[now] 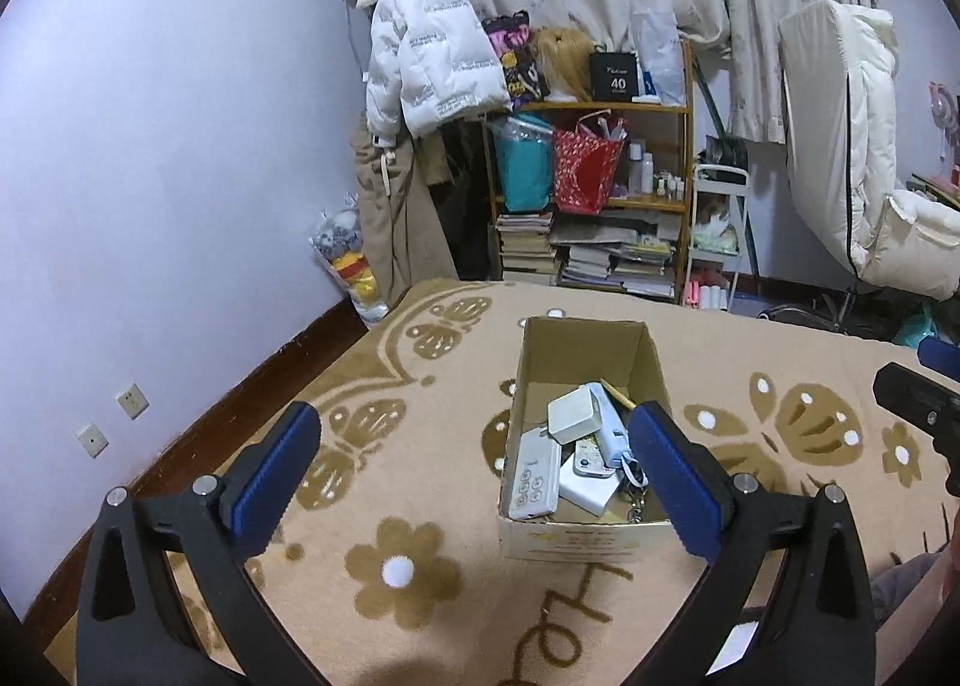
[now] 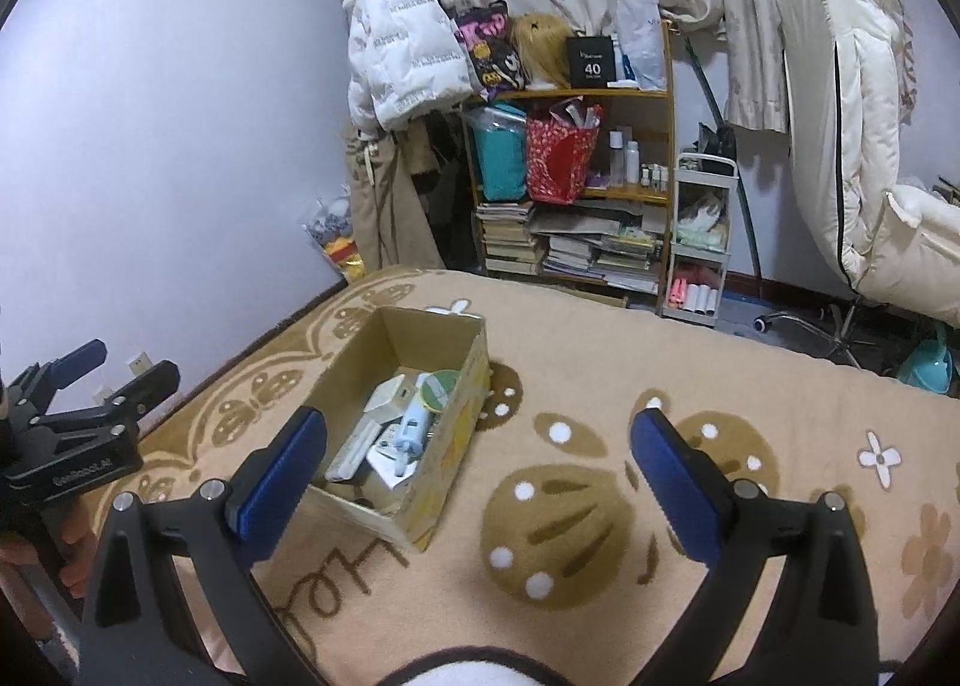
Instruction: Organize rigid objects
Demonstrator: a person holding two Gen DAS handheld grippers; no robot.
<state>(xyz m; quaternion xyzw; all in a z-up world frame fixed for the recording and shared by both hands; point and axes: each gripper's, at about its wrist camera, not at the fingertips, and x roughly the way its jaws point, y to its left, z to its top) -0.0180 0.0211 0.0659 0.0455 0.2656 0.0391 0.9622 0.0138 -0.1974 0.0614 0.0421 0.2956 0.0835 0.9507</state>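
Left wrist view: filled cardboard box (image 1: 579,353) lies beyond wide-spread left gripper (image 1: 474,428).

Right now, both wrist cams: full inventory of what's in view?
cardboard box: 1, brown, open, on the blanket, centre.
remote control: 1, white, in the box, near left.
charger block: 1, white, atop the pile in the box.
other small items: several, white and pale blue, in the box; exact count unclear.
blanket: 1, tan with brown flowers and butterflies, under the box.
shelf: 1, wooden, by the far wall, with bags, bottles, books.
puffer jacket: 1, white, hanging left of the shelf.
chair: 1, cream, at right.
left gripper: black with blue pads, open, empty.
right gripper: same, open, empty.
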